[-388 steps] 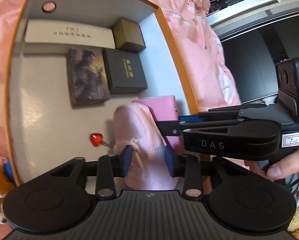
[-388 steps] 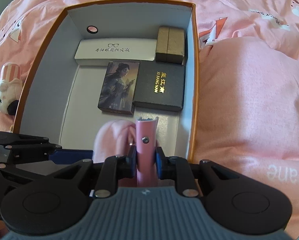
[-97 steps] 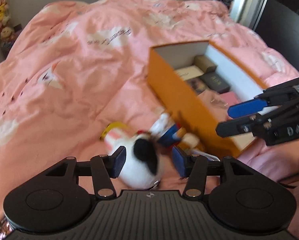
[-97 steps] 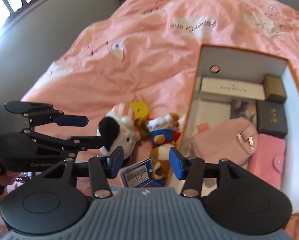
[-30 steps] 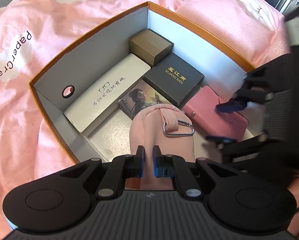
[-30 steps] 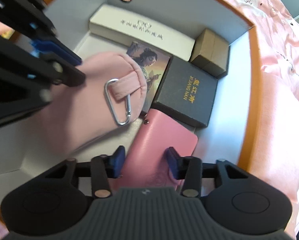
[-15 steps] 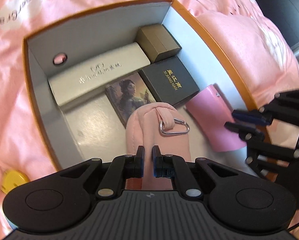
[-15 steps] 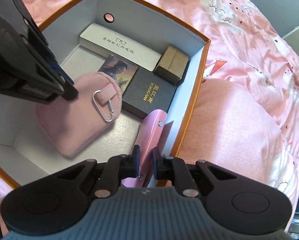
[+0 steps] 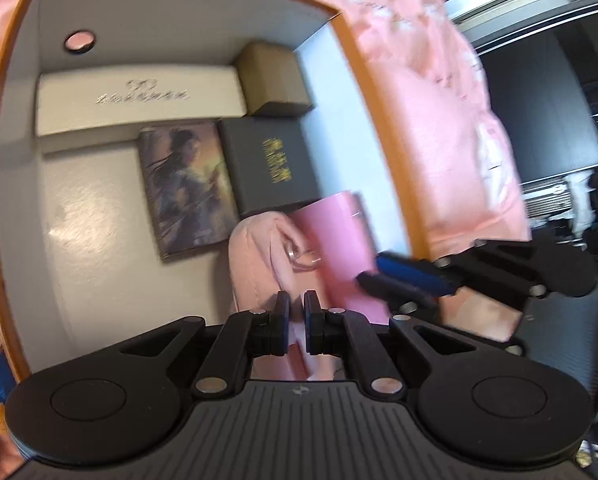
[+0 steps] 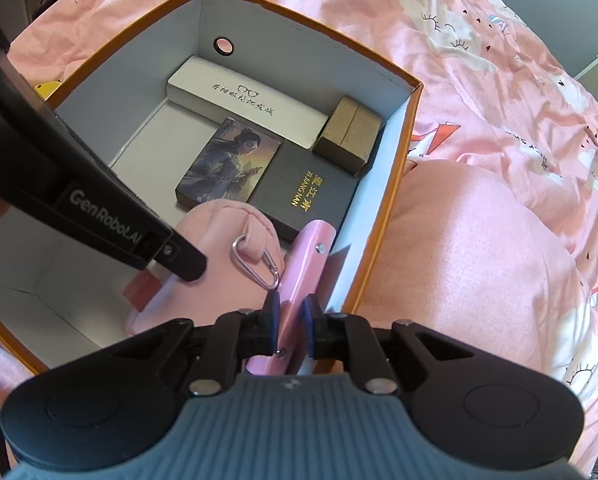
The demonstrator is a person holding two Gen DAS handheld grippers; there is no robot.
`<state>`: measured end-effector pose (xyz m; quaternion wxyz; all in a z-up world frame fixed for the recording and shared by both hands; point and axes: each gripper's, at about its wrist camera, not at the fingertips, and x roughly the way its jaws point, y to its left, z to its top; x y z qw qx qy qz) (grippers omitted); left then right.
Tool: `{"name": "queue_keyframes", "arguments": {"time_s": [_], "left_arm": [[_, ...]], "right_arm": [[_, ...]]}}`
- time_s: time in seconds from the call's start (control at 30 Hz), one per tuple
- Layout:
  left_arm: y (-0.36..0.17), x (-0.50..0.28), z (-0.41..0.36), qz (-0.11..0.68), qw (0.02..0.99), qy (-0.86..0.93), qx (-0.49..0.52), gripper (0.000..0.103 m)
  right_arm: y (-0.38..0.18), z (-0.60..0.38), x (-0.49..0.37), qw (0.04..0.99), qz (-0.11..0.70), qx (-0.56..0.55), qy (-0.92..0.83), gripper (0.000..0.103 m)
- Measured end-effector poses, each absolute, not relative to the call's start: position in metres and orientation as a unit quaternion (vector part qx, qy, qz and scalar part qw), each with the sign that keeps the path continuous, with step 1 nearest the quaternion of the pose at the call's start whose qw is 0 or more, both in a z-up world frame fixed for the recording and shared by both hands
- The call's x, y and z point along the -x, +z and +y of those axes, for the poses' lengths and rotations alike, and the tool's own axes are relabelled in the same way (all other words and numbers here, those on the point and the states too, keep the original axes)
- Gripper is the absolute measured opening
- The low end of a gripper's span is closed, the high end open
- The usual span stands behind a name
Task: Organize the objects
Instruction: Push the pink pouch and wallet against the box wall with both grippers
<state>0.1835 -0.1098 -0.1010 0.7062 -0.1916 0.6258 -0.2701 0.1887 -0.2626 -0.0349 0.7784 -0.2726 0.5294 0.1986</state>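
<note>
Rearranging inside the box (image 10: 399, 184): the right claw (image 10: 290, 322) grips the upended pink wallet (image 10: 307, 264), the left claw (image 9: 295, 322) pinches the pink pouch (image 9: 259, 264) beside it; next, I judge, seat both in the free floor near the claws.

Four small boxes (image 10: 245, 110), pouch (image 10: 219, 256), wallet (image 10: 305, 264), seemingly.

Left gripper (image 9: 295, 312) nearly closed, fingers pinching soft pink fabric. Right gripper (image 10: 289, 320) clamped on a thin pink edge, reaching in beside the left, both angled downward.
</note>
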Motion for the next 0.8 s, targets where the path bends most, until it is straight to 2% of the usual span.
{"name": "queue_keyframes", "arguments": {"time_s": [0.1, 0.4, 0.8], "left_arm": [[-0.098, -0.188, -0.117, 0.618, 0.703, -0.287, 0.204, 0.001], [-0.106, -0.2, -0.147, 0.617, 0.699, -0.296, 0.207, 0.0], [-0.103, -0.198, -0.146, 0.614, 0.702, -0.303, 0.196, 0.0]], "right_arm": [[-0.034, -0.264, -0.188, 0.777, 0.529, 0.269, 0.207, 0.013], [-0.031, -0.269, -0.186, 0.773, 0.533, 0.264, 0.22, 0.01], [-0.008, -0.268, -0.171, 0.78, 0.547, 0.204, 0.227, 0.024]]}}
